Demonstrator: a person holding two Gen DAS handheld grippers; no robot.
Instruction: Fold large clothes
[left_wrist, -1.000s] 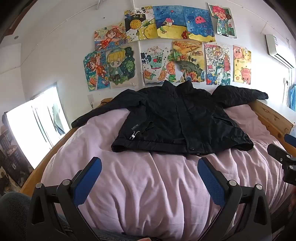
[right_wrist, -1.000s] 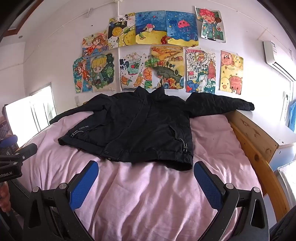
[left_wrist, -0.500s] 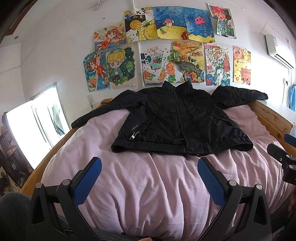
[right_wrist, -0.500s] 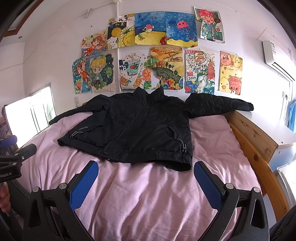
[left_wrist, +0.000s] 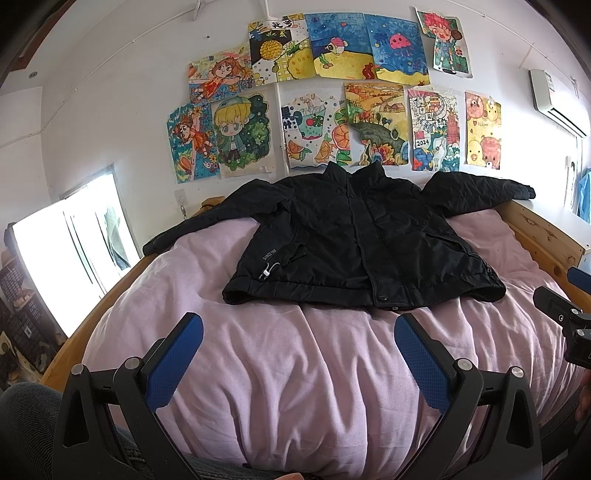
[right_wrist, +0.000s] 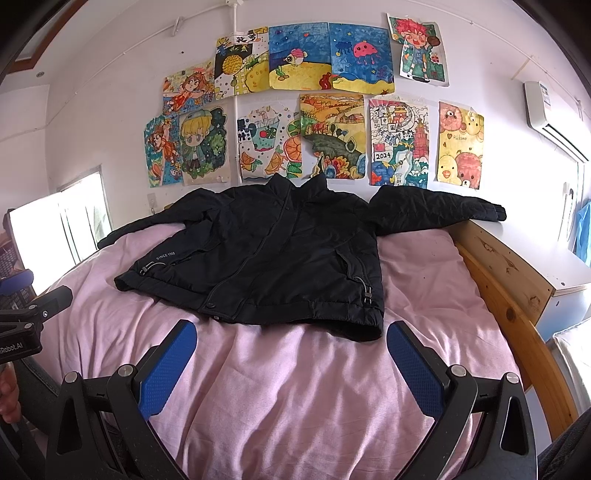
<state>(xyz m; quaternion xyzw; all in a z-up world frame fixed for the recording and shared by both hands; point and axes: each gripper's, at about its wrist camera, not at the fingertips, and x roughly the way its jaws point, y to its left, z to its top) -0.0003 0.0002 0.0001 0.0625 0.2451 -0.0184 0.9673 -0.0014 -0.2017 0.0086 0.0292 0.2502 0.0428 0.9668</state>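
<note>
jacket (left_wrist: 362, 243) lies spread on the bed (left_wrist: 295, 369), collar toward the wall drawings (left_wrist: 332, 103) behind.

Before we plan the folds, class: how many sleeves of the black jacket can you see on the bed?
2. The window-side sleeve reaches the bed's edge near the window; the far-side sleeve stretches the opposite way, cuff at the wooden bed frame. Neither looks hidden.

Black jacket (left_wrist: 364, 240) flat (zipped), sleeves spread.

Bare pink duvet (left_wrist: 295, 369) lies open before the jacket (left_wrist: 354, 240); wooden bed rail (right_wrist: 509, 291) bounds the right side.
</note>
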